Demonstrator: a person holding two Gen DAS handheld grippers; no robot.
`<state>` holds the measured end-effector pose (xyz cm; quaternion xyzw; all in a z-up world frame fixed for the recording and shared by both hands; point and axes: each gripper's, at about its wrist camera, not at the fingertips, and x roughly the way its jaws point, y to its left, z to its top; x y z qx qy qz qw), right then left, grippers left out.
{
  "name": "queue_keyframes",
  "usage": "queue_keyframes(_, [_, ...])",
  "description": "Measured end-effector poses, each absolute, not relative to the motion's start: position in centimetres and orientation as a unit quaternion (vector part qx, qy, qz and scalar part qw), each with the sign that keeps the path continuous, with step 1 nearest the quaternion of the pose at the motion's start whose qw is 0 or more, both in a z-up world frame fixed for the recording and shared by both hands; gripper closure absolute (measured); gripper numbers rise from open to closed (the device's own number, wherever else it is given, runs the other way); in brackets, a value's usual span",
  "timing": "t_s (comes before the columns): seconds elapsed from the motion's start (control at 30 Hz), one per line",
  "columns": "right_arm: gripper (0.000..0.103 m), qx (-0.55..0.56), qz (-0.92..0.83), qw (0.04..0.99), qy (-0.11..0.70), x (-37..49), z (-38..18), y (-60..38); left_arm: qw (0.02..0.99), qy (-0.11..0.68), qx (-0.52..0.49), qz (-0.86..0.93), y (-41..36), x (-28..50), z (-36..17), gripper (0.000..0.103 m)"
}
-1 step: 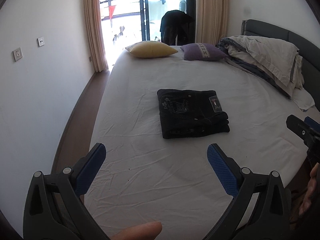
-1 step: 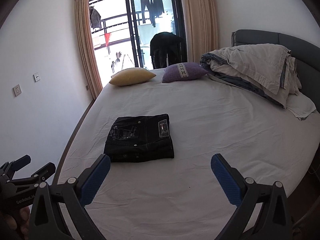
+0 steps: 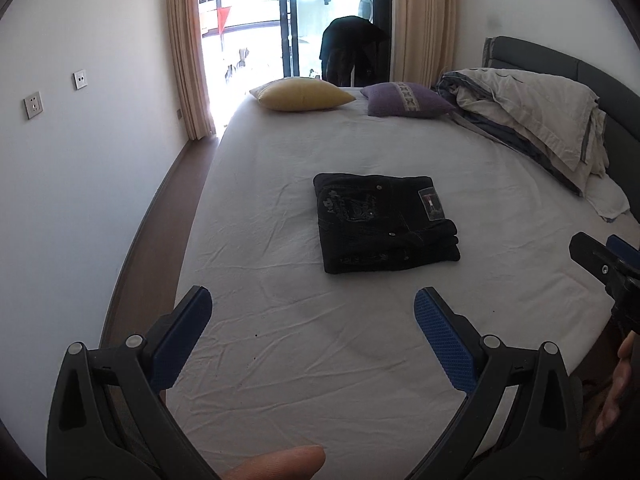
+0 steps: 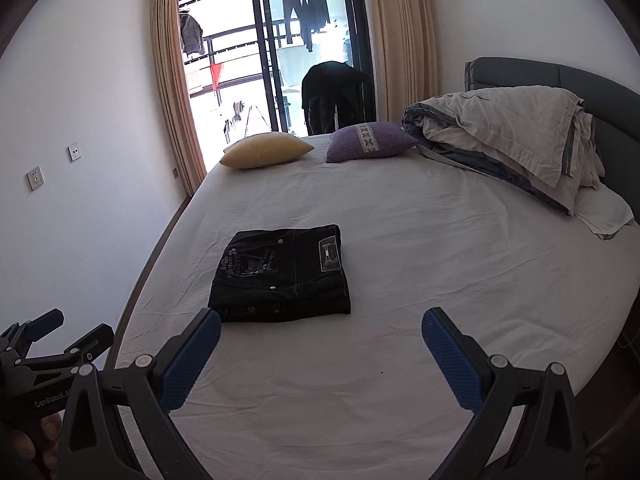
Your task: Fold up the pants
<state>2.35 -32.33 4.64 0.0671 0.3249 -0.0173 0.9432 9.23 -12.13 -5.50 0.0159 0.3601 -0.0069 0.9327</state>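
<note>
The black pants [image 3: 384,222] lie folded into a compact rectangle on the white bed sheet [image 3: 320,360], pocket embroidery and label facing up; they also show in the right wrist view [image 4: 282,276]. My left gripper [image 3: 314,308] is open and empty, held above the bed's near edge, short of the pants. My right gripper [image 4: 322,332] is open and empty, also back from the pants. The right gripper's tips show at the right edge of the left wrist view [image 3: 600,256]. The left gripper shows at the lower left of the right wrist view [image 4: 60,336].
A yellow pillow [image 3: 304,94] and a purple pillow [image 3: 406,100] lie at the far end of the bed. A heaped duvet [image 3: 532,120] sits by the dark headboard [image 3: 560,60] on the right. A wall and floor strip [image 3: 152,216] run along the left.
</note>
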Motion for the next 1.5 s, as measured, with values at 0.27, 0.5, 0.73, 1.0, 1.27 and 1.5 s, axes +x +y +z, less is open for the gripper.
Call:
queue_keyframes(0.27, [0.000,0.064,-0.010,0.934,0.351,3.2,3.4,-31.5,0.923,0.385,0.013,-0.009,-12.1,10.9,-7.2,0.000])
queue_keyframes(0.5, [0.000,0.063,-0.009,0.930,0.363,3.8,2.9,-31.5,0.918,0.397,0.012,-0.007,-12.0,11.6,-8.3,0.000])
queue_keyframes(0.73, [0.000,0.062,-0.010,0.925,0.375,4.4,2.3,-31.4,0.913,0.408,0.009,-0.004,-11.8,12.2,-9.1,0.000])
queue_keyframes(1.0, [0.000,0.060,-0.006,0.920,0.388,4.7,1.5,-31.0,0.909,0.417,0.005,-0.002,-11.7,12.8,-9.9,0.000])
queue_keyframes(1.27, [0.000,0.058,-0.002,0.916,0.396,4.8,0.9,-30.4,0.908,0.419,0.003,-0.003,-11.7,12.9,-10.3,0.000])
queue_keyframes(1.5, [0.000,0.055,0.001,0.914,0.401,4.6,0.7,-29.9,0.907,0.422,-0.002,-0.003,-11.6,12.9,-10.5,0.000])
